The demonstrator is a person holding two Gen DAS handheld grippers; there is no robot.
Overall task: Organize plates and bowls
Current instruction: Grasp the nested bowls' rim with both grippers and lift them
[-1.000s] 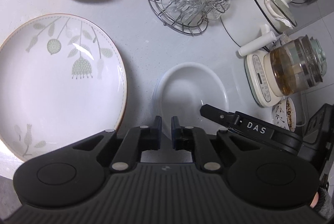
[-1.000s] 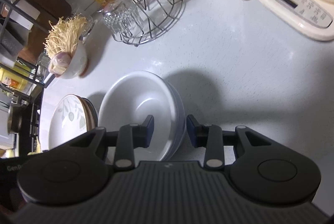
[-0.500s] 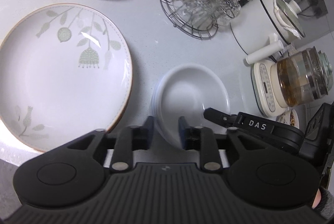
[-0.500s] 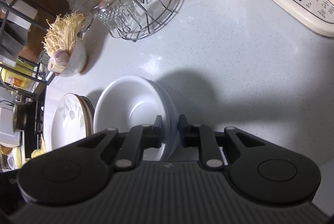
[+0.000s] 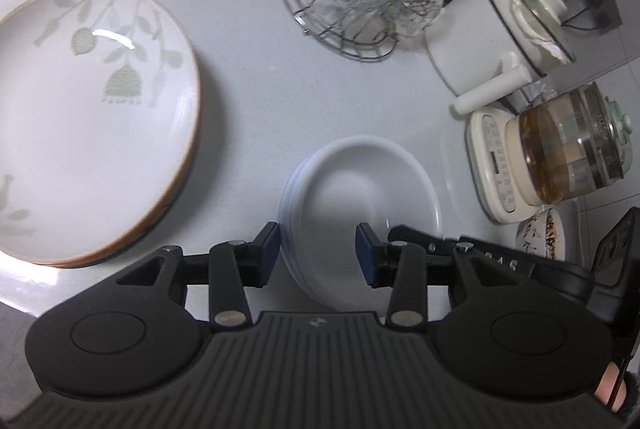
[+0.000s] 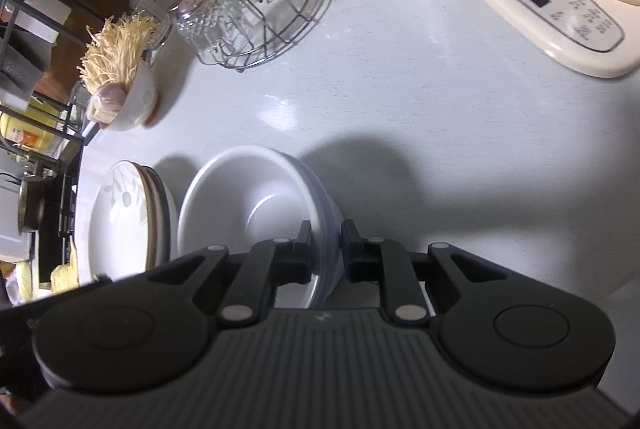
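At six o'clock on the bench (image 6: 400, 109), the right tongs (image 6: 326, 249) have clamped the near rim of the stacked white bowls (image 6: 256, 197). The left tongs (image 5: 317, 249) have just been opening and now straddle the rim apart, so the right alone holds the stack, beside the plates (image 5: 88, 117).

Left wrist view: aimed steeply down, close over the white bowls (image 5: 362, 205).
Right wrist view: aimed steeply down, close.
Shared: bowls, plates (image 6: 120, 217), counter (image 6: 400, 109).
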